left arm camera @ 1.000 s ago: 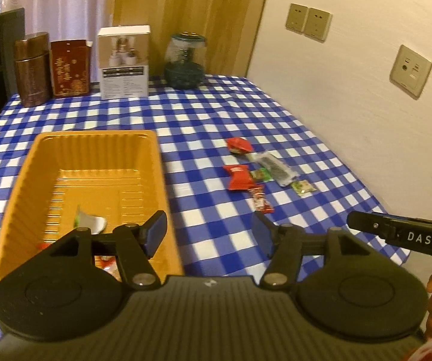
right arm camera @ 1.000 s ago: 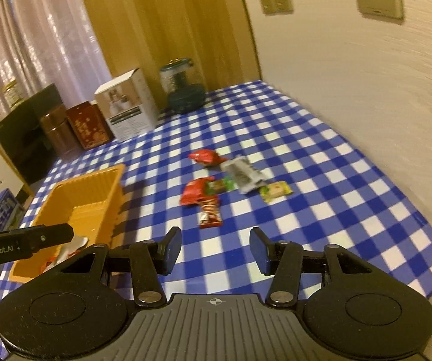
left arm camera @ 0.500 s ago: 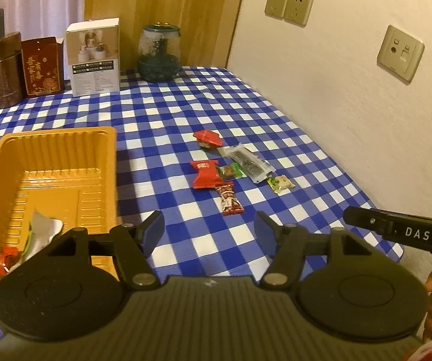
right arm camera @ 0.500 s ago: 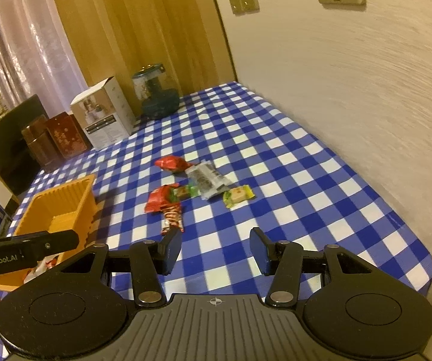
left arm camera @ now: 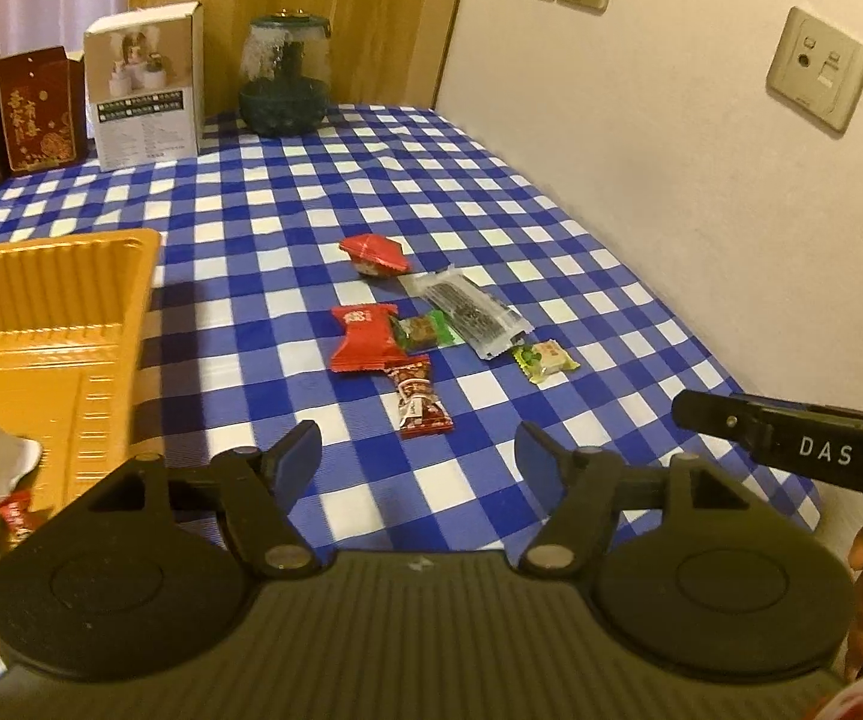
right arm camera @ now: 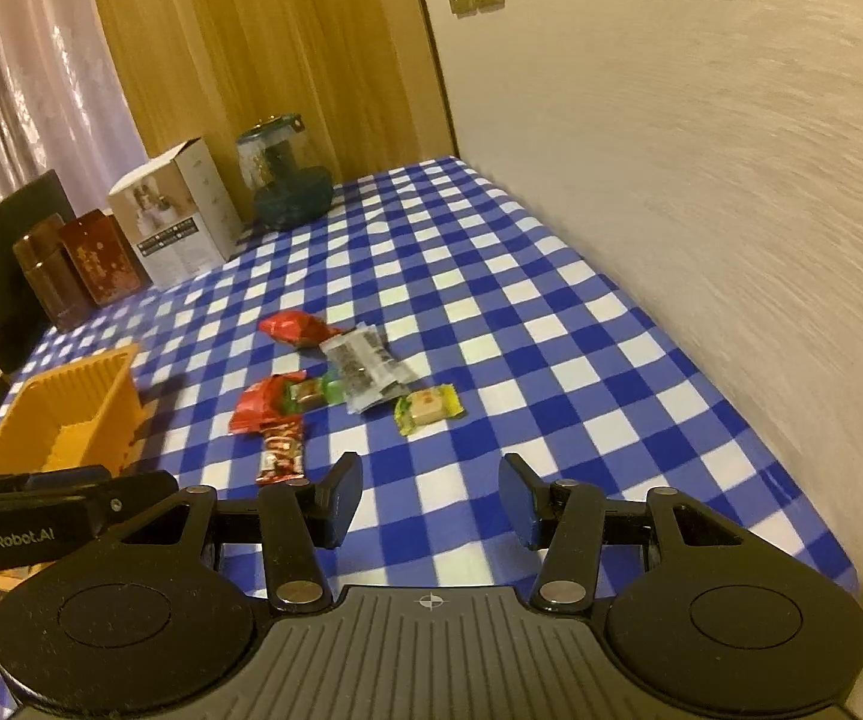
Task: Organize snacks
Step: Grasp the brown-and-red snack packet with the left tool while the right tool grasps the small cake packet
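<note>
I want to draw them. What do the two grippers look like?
Both are black plastic. The left gripper and right gripper each have two round discs, a ribbed grey middle plate, silver pivot pins and dark blue pads on the fingers. White lettering marks their sides: "GenRobot.AI" on the left, "DAS" on the right.

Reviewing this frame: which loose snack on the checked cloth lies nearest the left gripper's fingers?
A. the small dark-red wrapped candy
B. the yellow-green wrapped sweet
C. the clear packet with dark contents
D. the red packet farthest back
A: the small dark-red wrapped candy lies just ahead of the open, empty left gripper, closer than the others.
</note>
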### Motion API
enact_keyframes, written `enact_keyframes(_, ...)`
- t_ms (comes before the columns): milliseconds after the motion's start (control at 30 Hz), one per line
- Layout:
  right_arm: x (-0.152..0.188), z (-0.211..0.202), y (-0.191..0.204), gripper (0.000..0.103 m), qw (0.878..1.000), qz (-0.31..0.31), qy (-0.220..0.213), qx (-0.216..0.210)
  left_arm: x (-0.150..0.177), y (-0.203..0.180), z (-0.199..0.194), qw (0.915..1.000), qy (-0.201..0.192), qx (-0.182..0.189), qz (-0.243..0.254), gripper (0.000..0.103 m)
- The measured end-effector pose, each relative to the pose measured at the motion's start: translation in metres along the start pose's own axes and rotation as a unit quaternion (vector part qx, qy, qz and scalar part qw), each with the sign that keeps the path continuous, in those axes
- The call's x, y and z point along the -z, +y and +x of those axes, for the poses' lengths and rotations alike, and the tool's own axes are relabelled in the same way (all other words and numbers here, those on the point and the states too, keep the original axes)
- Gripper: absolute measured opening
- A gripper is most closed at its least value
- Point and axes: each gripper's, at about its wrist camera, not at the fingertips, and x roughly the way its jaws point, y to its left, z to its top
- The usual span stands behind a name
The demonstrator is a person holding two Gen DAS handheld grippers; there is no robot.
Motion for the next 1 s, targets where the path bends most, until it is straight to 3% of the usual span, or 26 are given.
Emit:
enact_keyframes(433,-0.007,0.045,-0.023,0.051,1.000,-0.001,0.011,0.003,0.002,0.001,0.067,0.9998,0.004,-0.007,-0.021,0.065)
enact_keyframes(567,-0.007,0.057,-0.028,0.051,1.000,0.000,0.013,0.003,0.000,0.002,0.085,0.9997,0.007,-0.009,-0.021,0.053)
enact_keyframes(900,-0.009,0.078,-0.032,0.051,1.000,-0.002,0.016,0.004,-0.001,-0.006,0.105,0.9999,-0.007,-0.013,0.003,0.037)
enact_keyframes(1000,-0.008,0.083,-0.030,0.051,1.000,-0.007,0.016,0.003,0.000,-0.009,0.107,0.9994,-0.012,-0.026,0.020,0.022)
